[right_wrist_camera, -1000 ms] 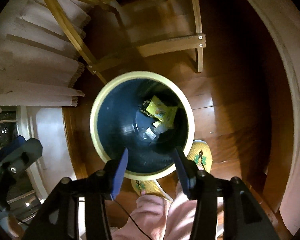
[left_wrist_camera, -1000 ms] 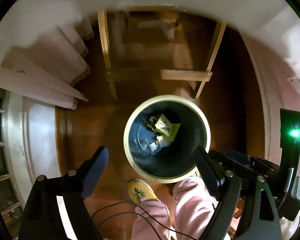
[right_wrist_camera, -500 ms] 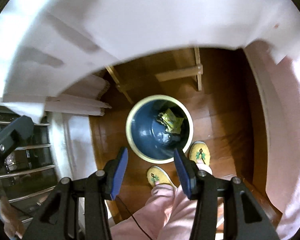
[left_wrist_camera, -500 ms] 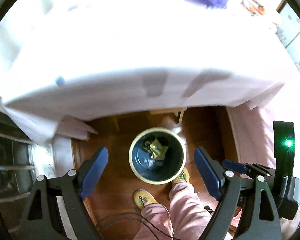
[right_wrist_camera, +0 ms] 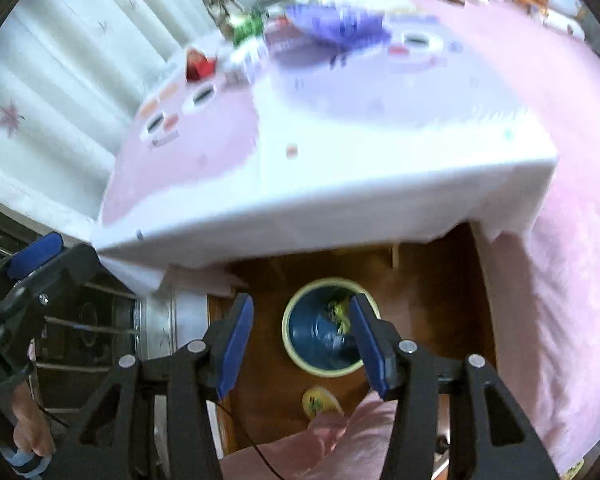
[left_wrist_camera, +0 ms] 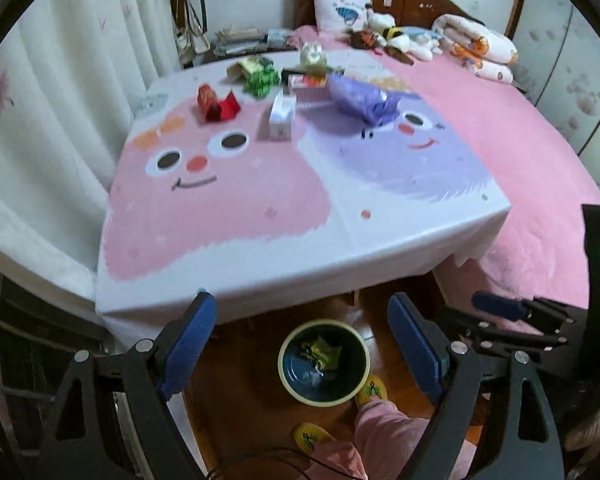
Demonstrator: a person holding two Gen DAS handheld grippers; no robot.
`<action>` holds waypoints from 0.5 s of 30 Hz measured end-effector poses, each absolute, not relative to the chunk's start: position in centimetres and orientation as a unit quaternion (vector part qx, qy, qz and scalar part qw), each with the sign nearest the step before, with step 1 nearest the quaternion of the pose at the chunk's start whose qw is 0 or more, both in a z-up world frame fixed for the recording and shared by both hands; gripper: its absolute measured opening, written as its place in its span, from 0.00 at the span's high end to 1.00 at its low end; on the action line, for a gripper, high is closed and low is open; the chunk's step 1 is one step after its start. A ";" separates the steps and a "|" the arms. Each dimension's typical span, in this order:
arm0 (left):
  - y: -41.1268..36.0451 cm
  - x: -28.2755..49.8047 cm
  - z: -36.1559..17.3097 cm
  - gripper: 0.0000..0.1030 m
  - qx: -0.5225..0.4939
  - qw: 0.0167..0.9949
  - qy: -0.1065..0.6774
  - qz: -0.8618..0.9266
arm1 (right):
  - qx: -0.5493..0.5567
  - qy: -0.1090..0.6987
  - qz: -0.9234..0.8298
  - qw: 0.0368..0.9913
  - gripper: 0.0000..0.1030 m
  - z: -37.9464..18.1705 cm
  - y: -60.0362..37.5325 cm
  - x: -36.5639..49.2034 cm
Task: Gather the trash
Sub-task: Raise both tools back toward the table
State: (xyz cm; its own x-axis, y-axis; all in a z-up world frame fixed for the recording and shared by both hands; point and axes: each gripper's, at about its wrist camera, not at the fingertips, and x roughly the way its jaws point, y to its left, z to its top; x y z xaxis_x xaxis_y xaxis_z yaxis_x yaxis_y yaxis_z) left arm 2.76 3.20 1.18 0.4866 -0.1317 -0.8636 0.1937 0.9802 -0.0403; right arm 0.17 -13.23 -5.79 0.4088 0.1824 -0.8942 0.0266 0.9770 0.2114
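On the far part of the cartoon-face tablecloth [left_wrist_camera: 220, 200], left to right, lie a crumpled red foil wrapper [left_wrist_camera: 217, 105], a small white carton [left_wrist_camera: 282, 115] and a crumpled purple plastic bag [left_wrist_camera: 362, 98]; all look light. The wrapper and bag look soft and crinkly, best pinched at a raised fold; the carton looks stiffer, best taken across its narrow sides. The left gripper [left_wrist_camera: 302, 340] gapes wide and empty, while the right gripper [right_wrist_camera: 300, 340], half open and holding nothing, has just been opening above the blue cream-rimmed bin [left_wrist_camera: 324, 364].
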 end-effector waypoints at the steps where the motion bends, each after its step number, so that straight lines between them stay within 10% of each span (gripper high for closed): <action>1: 3.2 3.0 1.5 0.16 0.030 0.864 0.494 -0.094 | 0.092 0.535 0.045 0.839 0.47 -5.3 -13.2 0.3; 15: 3.8 7.6 4.7 0.16 -0.015 0.882 0.467 -0.057 | -0.009 0.441 0.038 0.897 0.28 0.6 -13.7 5.2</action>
